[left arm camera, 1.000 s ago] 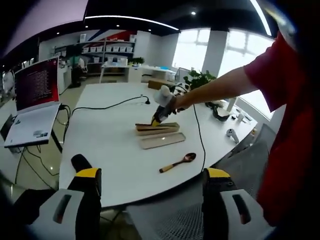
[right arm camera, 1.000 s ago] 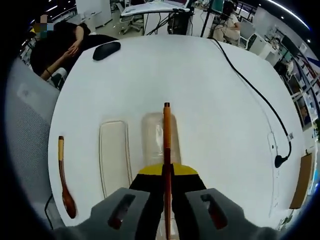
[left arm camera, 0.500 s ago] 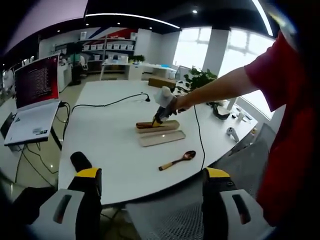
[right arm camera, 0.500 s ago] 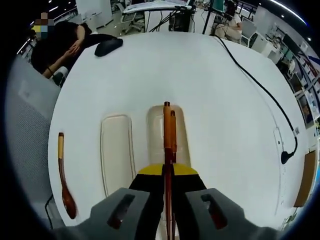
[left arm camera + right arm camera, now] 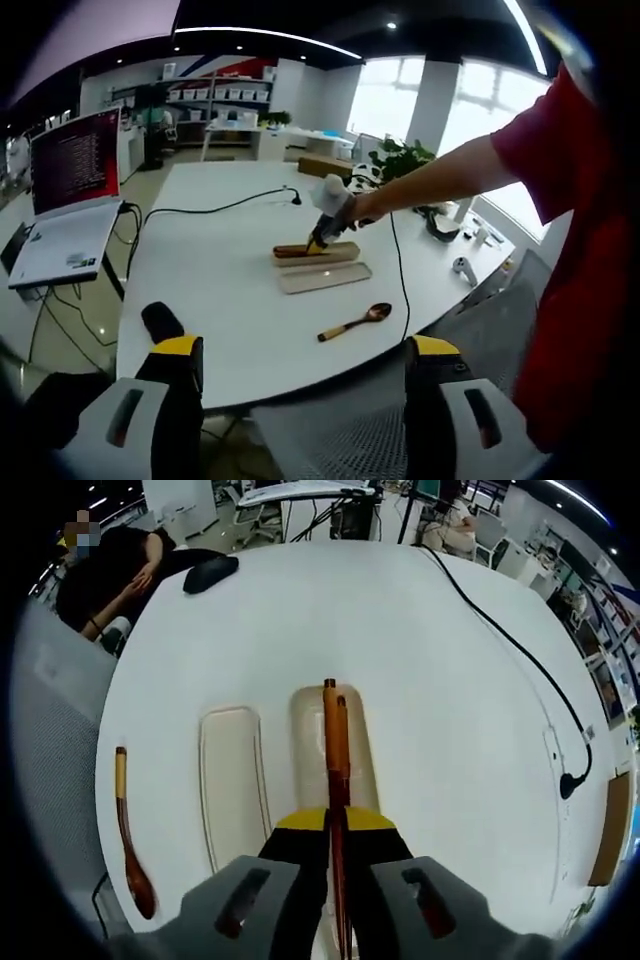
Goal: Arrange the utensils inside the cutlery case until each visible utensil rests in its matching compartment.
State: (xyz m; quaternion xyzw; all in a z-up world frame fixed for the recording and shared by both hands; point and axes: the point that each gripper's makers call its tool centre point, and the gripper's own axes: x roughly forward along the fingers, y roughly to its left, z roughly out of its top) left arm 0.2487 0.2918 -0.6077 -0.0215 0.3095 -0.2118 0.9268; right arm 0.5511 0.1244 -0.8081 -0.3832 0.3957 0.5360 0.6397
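Desk (image 5: 420,660) mostly bare past the case tray (image 5: 335,750) and lid (image 5: 232,780), open passage ahead and to the right. Obstacles: black cable (image 5: 520,680) running across the right side to a plug, black mouse (image 5: 210,575) at far left edge, wooden spoon (image 5: 128,840) lying near the left edge beside the lid. Laptop (image 5: 70,215) stands off the desk, well apart.

- I am working in an open-plan office.
- A large white round desk (image 5: 230,290) carries a black cable (image 5: 215,212).
- A laptop (image 5: 68,205) with a lit screen sits on a side desk.
- Shelves with boxes (image 5: 215,100), big windows (image 5: 385,95) and a potted plant (image 5: 400,157) line the far side.
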